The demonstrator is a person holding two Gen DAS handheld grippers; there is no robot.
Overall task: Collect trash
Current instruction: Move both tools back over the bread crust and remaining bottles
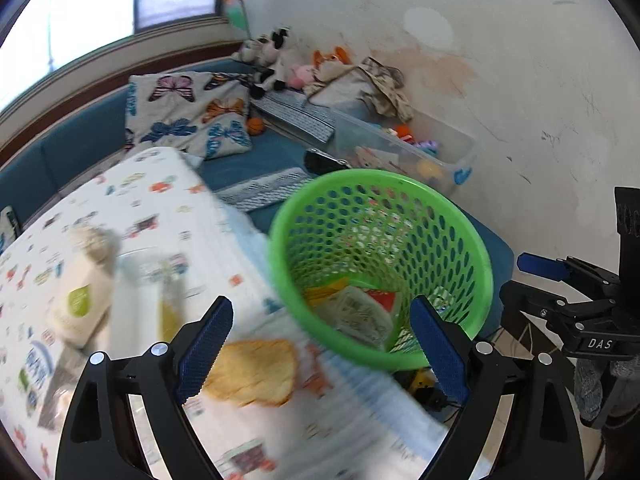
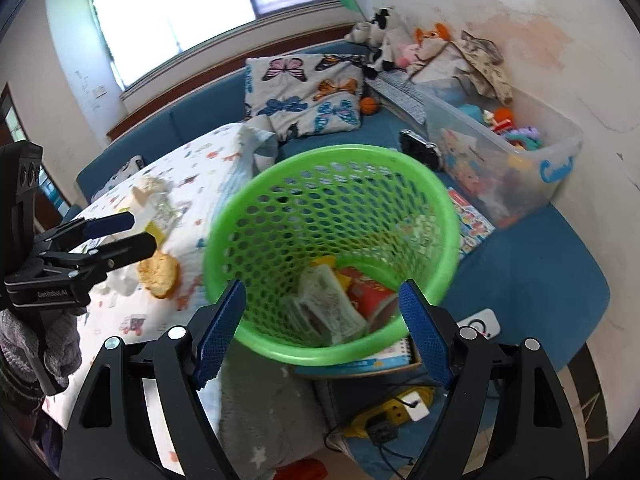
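- Left gripper (image 1: 322,350), ribbed blue pads spread wide, empty, over the printed cloth (image 1: 168,184).
- Right gripper (image 2: 322,330) gapes too, framing the round green mesh basket (image 2: 256,188).
- Crumpled wrappers (image 2: 332,304) inside; flat crinkled tan piece (image 1: 254,372) near left.

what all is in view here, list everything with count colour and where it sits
basket: 1, green mesh, past the table's edge, over the blue couch
wrappers in basket: several, red, yellow, pale, on its bottom
flat brown piece: 1, tan, on the tablecloth
carton: 1, cream with green mark, on the tablecloth, blurred
tablecloth: 1, white with small prints, over the table
butterfly pillows: 2, white with coloured butterflies, on the couch
plush toys: several, mixed, couch corner
clear bin: 1, holds toys, by the wall
small ball: 1, orange, beside the pillows
power strip: 1, yellow, on the floor
left gripper: open, empty
right gripper: open, empty
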